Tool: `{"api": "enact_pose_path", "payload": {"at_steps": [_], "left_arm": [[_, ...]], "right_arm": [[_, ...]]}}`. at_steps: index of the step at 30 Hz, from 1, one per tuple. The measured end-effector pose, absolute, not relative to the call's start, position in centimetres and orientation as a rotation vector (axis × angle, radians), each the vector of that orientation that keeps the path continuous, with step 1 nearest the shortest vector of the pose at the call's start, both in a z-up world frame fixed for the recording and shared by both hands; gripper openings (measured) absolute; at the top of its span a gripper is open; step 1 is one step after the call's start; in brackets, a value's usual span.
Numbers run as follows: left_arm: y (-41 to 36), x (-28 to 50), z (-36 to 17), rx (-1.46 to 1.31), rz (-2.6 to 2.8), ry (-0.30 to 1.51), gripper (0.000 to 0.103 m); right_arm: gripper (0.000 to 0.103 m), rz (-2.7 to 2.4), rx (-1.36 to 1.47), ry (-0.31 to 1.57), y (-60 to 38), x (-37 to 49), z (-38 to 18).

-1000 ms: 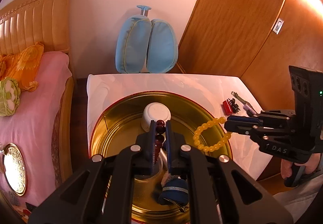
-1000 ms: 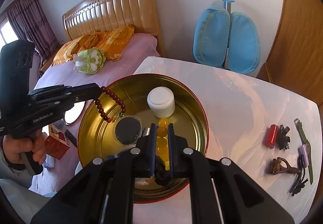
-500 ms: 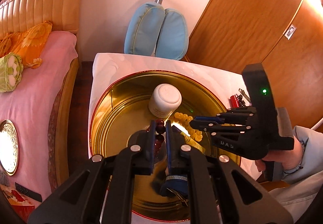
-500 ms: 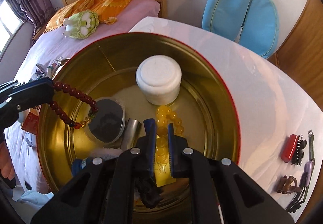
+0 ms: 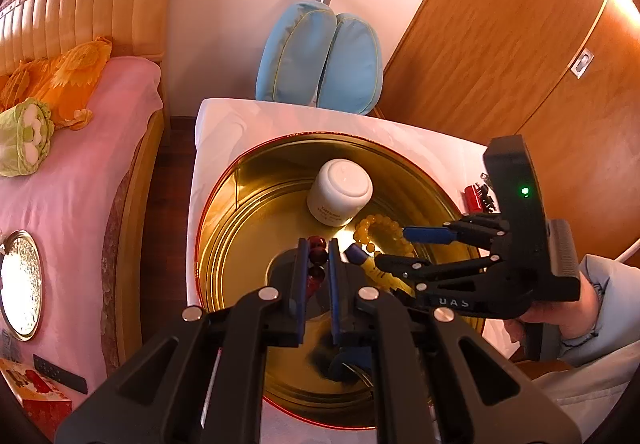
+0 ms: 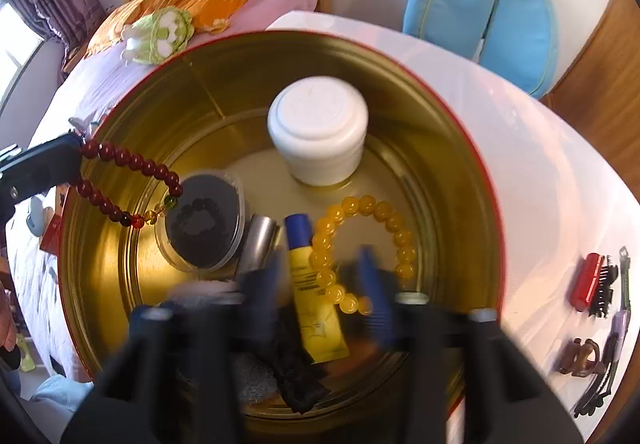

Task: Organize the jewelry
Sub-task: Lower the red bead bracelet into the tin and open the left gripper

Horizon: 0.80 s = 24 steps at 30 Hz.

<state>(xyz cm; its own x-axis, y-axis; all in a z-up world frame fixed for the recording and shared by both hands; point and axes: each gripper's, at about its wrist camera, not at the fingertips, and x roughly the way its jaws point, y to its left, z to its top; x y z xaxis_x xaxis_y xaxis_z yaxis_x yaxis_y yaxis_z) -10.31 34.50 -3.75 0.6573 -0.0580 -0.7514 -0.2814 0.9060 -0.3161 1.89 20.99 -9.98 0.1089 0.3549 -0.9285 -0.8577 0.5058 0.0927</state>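
faintly, "das" reads on right claw (image 5: 384,244), spread wide above yellow bracelet (image 6: 362,250); left claw (image 5: 317,264) pinches red bracelet (image 6: 128,180).

In my round gold metal tin (image 6: 452,132): white lidded jar (image 6: 318,134) at back; yellow bead bracelet (image 6: 360,252) before it, beside yellow tube (image 6: 314,288); red hair clip (image 6: 587,281) right, outside on white table (image 6: 540,184)

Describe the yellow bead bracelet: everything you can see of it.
The yellow bead bracelet is a closed loop of round, translucent amber-yellow beads, glossy like resin or glass. It lies flat on the floor of the gold tin, in front of the white jar, its left side against or over the yellow tube. The right gripper is open around it, and no longer holds it.
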Motion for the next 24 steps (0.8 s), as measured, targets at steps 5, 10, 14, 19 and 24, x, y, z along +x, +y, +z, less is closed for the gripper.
{"api": "enact_pose_path", "payload": {"at_steps": [5, 10, 14, 19, 24], "left_arm": [[34.4, -9.9, -3.7, -0.419, 0.124, 0.852, 0.009], [34.8, -8.9, -3.8, -0.393, 0.110, 0.867, 0.009], [34.9, -6.6, -3.9, -0.360, 0.083, 0.891, 0.009], [34.6, -3.2, -5.2, -0.306, 0.075, 0.963, 0.009], [34.1, -1.3, -7.6, -0.273, 0.088, 1.084, 0.010]], "right_arm": [[0.096, 0.996, -0.549, 1.066, 20.2, 0.5, -8.2], [0.096, 1.018, -0.523, 1.022, 18.3, -0.7, -6.1], [0.096, 1.007, -0.498, 0.990, 16.8, -1.4, -4.5], [0.096, 0.967, -0.440, 0.975, 15.1, -1.1, -3.4], [0.096, 0.932, -0.388, 0.984, 13.8, -0.6, -3.0]]}}
